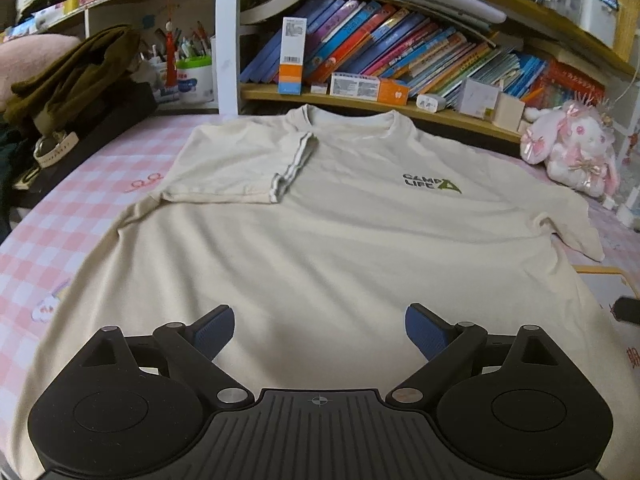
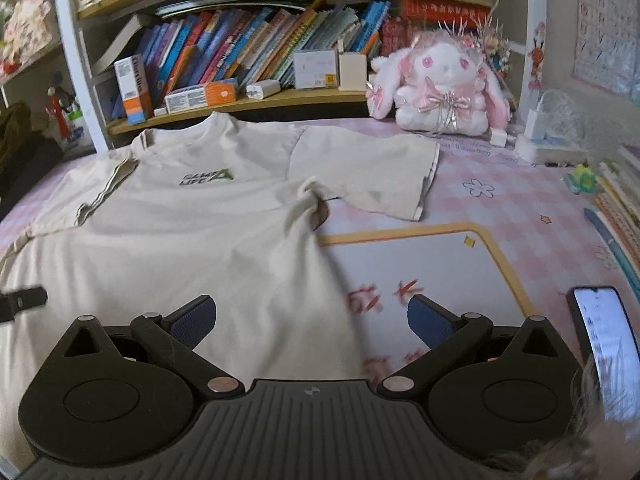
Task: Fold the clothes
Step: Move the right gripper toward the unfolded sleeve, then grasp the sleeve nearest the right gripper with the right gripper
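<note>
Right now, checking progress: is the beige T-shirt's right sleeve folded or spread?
Spread: right sleeve lies flat outward; left sleeve folded in.

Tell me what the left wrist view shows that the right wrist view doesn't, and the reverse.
Only the left wrist view shows the olive-brown garment heaped at the far left and the cup of pens beside it.

Only the right wrist view shows the lit phone at the right edge, the white mat with a yellow border, and the right sleeve spread flat.

Both show the beige T-shirt lying face up with its left sleeve folded inward, the plush rabbit, the bookshelf, and a gripper with open jaws: left gripper, right gripper.
</note>
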Motion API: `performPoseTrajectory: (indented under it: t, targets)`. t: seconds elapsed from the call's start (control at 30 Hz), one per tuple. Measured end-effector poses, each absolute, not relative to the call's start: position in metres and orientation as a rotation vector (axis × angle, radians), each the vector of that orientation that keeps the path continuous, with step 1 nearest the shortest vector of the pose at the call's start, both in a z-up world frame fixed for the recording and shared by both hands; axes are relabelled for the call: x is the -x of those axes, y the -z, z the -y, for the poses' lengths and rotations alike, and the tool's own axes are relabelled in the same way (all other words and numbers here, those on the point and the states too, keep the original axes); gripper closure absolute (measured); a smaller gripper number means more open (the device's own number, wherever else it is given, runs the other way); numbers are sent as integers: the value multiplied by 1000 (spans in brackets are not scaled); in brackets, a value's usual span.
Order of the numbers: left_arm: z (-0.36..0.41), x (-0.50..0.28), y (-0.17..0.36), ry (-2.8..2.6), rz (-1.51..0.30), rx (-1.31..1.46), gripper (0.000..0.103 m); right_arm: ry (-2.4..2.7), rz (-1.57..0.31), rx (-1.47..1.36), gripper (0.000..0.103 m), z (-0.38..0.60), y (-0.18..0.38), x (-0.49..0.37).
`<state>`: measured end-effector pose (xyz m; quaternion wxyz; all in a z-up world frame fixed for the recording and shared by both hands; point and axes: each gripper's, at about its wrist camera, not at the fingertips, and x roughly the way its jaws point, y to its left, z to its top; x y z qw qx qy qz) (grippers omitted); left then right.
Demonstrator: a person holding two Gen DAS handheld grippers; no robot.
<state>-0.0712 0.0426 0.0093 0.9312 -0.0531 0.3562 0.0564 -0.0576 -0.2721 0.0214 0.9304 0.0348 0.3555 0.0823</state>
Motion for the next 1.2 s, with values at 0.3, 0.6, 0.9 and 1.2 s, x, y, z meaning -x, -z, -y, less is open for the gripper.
performPoseTrajectory:
  t: [0.3, 0.6, 0.9, 1.2]
  targets:
    - [-4, 72, -2, -211, -792, 91, 9, -296, -797, -199, 2, 319, -9, 7]
    - [12, 79, 1, -248, -834, 59, 9, -264, -813, -270, 11, 350, -3, -46]
    - [14, 84, -4, -253, -821, 47, 9, -226, -889, -406, 43, 377, 9, -93]
    - [48, 58, -21, -46, -739, -66, 9, -258, -917, -455, 79, 379, 11, -117]
